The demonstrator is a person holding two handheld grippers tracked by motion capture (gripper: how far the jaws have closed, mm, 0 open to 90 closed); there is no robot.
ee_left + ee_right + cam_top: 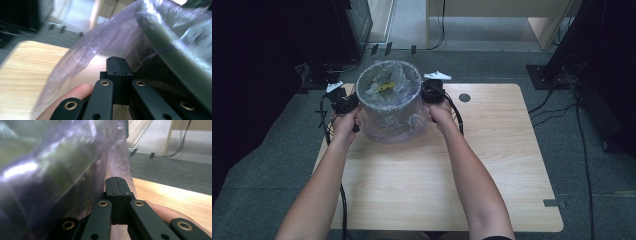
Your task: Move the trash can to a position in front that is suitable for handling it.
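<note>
A round bin (388, 102) lined with a clear plastic bag (82, 50) sits on the counter (492, 165) between my tools. My left tool (116, 59) and right tool (116, 179) have jaws pressed together, each just beside the bag film.

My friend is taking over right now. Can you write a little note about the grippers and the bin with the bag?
Left gripper: jaws shut, at the bin's left side.
Right gripper: jaws shut, at the bin's right side.
Bin: upright at the far end of the table, lined with a thin clear bag; some scraps lie inside.
Done: bag sits over the rim.
Left: can't tell whether plastic is pinched; check before pulling.
</note>
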